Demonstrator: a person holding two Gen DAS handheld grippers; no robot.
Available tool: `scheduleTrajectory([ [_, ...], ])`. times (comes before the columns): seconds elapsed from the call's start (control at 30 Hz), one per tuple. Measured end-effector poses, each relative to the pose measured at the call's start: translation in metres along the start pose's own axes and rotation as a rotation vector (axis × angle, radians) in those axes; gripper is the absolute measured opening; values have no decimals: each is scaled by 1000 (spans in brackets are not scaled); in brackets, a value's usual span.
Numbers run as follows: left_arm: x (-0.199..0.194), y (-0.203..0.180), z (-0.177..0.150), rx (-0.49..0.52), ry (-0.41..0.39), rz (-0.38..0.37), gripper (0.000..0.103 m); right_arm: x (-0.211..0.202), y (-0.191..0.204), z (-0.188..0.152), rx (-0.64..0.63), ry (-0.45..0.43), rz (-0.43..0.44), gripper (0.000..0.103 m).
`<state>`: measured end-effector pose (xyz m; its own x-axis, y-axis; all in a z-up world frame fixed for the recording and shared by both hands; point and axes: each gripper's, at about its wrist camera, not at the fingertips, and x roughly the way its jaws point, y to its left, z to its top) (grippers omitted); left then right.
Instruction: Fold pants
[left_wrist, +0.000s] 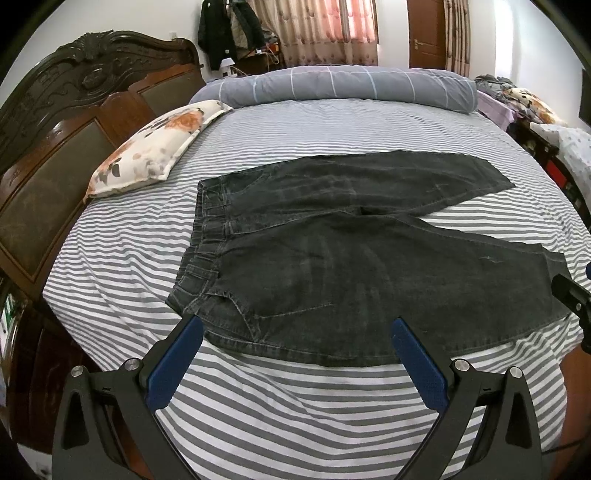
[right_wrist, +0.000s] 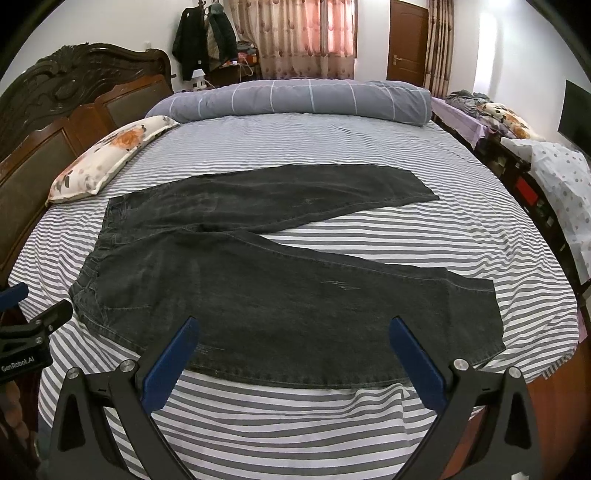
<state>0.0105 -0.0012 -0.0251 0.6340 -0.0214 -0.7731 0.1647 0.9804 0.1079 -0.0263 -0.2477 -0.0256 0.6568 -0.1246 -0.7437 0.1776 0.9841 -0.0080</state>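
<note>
Dark grey jeans (left_wrist: 351, 266) lie flat on the striped bed, waistband at the left, both legs spread apart toward the right. They also show in the right wrist view (right_wrist: 277, 295). My left gripper (left_wrist: 297, 328) is open and empty, hovering above the near edge of the near leg by the hip. My right gripper (right_wrist: 295, 328) is open and empty, above the near edge of the same leg farther toward the hem. The right gripper's body (left_wrist: 570, 295) shows at the right edge of the left wrist view, and the left gripper's body (right_wrist: 33, 332) at the left edge of the right wrist view.
The bed has a grey-and-white striped sheet (left_wrist: 295, 406). A floral pillow (left_wrist: 155, 147) lies at the left by the dark wooden headboard (left_wrist: 55, 147). A rolled grey duvet (left_wrist: 332, 86) lies along the far side. A second cluttered bed (right_wrist: 517, 147) stands at the right.
</note>
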Motion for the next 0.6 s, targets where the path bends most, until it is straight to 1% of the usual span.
scheduleTrajectory([
  [0.37,12,2,2,-8,12,-12,101,3,0,2,1,3,-4,102],
  [0.53,19,9,3,-32,21,-22,101,11,0,3,11,15,10,102],
  [0.6,24,16,6,-46,23,-13,101,17,-1,3,18,28,24,102],
])
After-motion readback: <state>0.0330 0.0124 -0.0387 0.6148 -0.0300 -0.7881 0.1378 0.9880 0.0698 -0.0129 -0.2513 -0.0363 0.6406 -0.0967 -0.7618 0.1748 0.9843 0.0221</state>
